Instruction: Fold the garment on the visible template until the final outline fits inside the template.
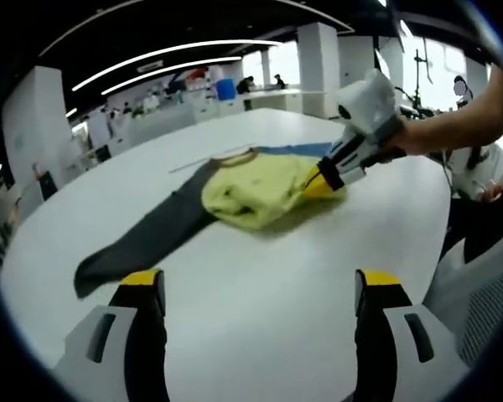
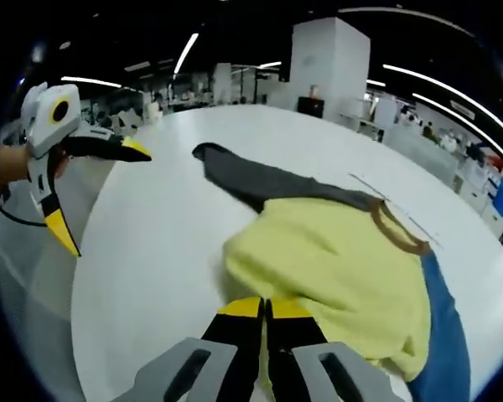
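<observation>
A yellow garment (image 1: 256,191) with a brown collar (image 2: 398,230) lies bunched on the round white table (image 1: 260,335). One long grey sleeve (image 1: 151,234) stretches out toward the near left. A blue template (image 1: 298,151) shows under its far edge. My right gripper (image 1: 314,180) is at the garment's right edge. In the right gripper view its jaws (image 2: 267,308) are shut on the yellow fabric (image 2: 335,260), beside the blue template (image 2: 440,327). My left gripper (image 1: 260,289) hovers open over bare table, short of the garment; the right gripper view has the left gripper (image 2: 109,201) open at the table's edge.
A person's arm (image 1: 453,126) reaches in from the right, holding the right gripper. A mesh chair (image 1: 486,310) stands by the table's right edge. A thin line (image 1: 210,159) runs across the table behind the garment. Office pillars and desks lie beyond.
</observation>
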The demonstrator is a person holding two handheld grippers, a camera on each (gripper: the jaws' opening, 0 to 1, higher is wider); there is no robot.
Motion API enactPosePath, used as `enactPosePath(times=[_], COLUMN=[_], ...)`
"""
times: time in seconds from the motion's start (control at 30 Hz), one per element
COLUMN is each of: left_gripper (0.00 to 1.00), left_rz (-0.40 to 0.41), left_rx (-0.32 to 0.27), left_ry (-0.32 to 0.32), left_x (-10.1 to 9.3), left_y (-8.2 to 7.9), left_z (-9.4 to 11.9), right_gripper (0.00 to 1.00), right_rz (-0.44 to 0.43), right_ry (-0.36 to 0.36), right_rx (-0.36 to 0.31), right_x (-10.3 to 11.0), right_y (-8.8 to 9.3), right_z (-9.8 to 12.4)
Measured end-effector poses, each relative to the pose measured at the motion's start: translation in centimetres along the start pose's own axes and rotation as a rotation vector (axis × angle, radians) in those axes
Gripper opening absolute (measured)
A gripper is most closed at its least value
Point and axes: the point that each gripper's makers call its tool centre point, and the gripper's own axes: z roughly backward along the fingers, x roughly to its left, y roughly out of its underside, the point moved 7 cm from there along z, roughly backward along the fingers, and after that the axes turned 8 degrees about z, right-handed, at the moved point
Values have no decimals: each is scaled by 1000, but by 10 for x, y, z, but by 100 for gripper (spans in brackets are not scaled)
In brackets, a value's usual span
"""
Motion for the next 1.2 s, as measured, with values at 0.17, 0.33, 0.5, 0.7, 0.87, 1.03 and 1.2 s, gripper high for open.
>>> enactPosePath(times=[0.17,0.33,0.5,0.7,0.87,1.03,1.2], left_gripper=[88,87,86,84,83,81,80], left_rz=[1,-11,-6,-2,2,-1,5], left_rx=[1,12,13,21,26,37,45], left_ry=[10,11,11,15,22,34,40], left_x=[-2,-3,-2,0,2,3,5], left_y=[0,3,3,4,4,4,4], left_z=[-1,-3,-3,-5,-9,-13,-18], right_gripper=[0,0,0,0,0,0,0], right_rz=[19,19,19,-15,-61,-85,-113], right_ry=[34,69,94,113,125,125,120], right_rx=[-22,-31,-21,8,37,77,111], right_x=[-18,-40,-64,-89,-107,-116,-122], right_y=[-18,-30,-33,-28,-21,-10,1], right_z=[13,18,14,3,-12,-25,-37])
